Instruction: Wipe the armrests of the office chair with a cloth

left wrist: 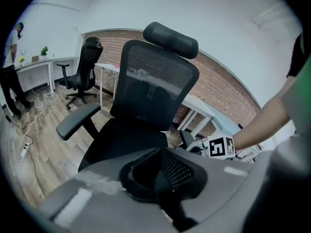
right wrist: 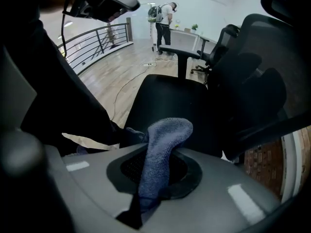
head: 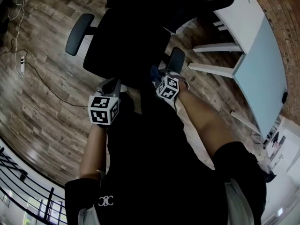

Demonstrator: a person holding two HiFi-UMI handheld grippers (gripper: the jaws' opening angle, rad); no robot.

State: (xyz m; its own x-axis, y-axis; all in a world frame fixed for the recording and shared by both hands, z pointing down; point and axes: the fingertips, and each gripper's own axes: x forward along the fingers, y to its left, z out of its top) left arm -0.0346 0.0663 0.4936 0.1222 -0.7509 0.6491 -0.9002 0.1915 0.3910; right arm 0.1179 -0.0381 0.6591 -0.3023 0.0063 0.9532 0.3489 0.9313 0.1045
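Note:
A black office chair (head: 129, 41) stands in front of me, with its left armrest (head: 79, 33) and right armrest (head: 176, 60) both showing. My right gripper (head: 161, 75) is just short of the right armrest and is shut on a blue cloth (right wrist: 163, 144), which sticks up out of the jaws. In the right gripper view the seat (right wrist: 165, 98) and the far armrest (right wrist: 178, 51) lie beyond the cloth. My left gripper (head: 111, 85) hovers at the seat's front edge. Its jaws are shut with nothing in them (left wrist: 163, 178), and it faces the backrest (left wrist: 153, 86) and headrest (left wrist: 171, 39).
A white desk (head: 255, 29) stands to the right of the chair, close to the right armrest. A power strip with a cable (head: 22, 62) lies on the wooden floor at the left. A railing (head: 23, 184) runs behind me. A second chair (left wrist: 85, 64) and a person (right wrist: 165, 14) are farther off.

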